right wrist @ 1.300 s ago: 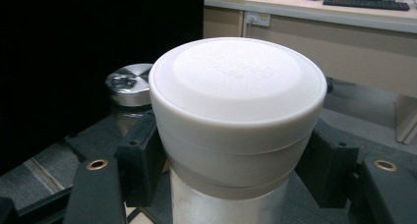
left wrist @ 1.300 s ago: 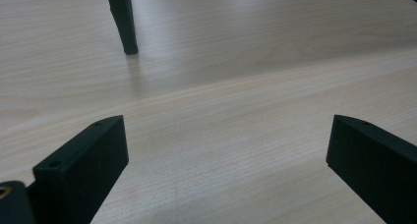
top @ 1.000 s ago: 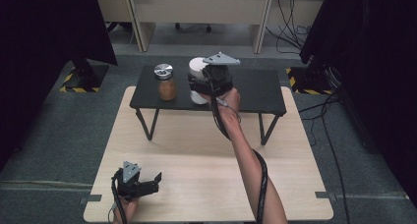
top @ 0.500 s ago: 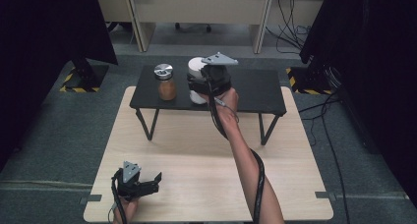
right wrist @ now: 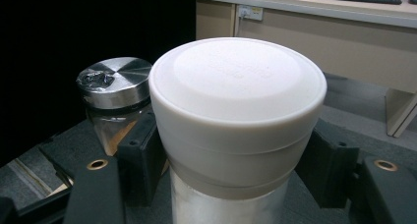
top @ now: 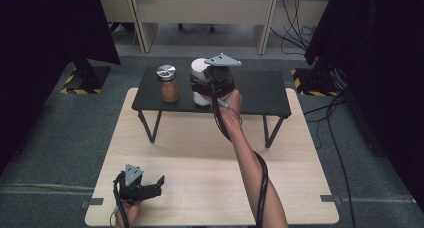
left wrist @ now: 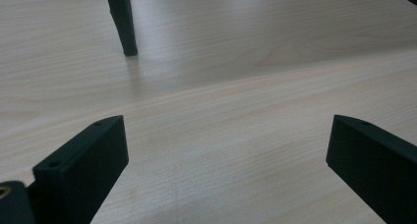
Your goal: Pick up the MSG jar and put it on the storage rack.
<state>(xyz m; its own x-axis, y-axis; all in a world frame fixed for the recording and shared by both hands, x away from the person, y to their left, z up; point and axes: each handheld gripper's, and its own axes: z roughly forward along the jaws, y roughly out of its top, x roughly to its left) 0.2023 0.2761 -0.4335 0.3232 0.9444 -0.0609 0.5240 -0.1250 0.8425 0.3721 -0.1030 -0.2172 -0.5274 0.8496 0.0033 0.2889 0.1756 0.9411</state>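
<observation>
A white-lidded canister (top: 199,67) with a metal body stands on the small black table (top: 260,90). My right gripper (top: 204,87) is shut on it, and the right gripper view shows a black finger (right wrist: 142,155) pressing against each side of the canister (right wrist: 236,101) just below its lid. To its left, apart from it, stands a glass jar (top: 169,85) of brown contents with a shiny metal lid (right wrist: 114,81). My left gripper (top: 156,182) rests low at the front left of the wooden table (top: 200,163), open, with bare wood between its jaws (left wrist: 226,160).
The black table stands on thin legs (left wrist: 123,17) over the far half of the wooden table. Dark screens flank the scene on both sides. Cables (top: 325,118) lie on the floor at the right, and desks stand behind.
</observation>
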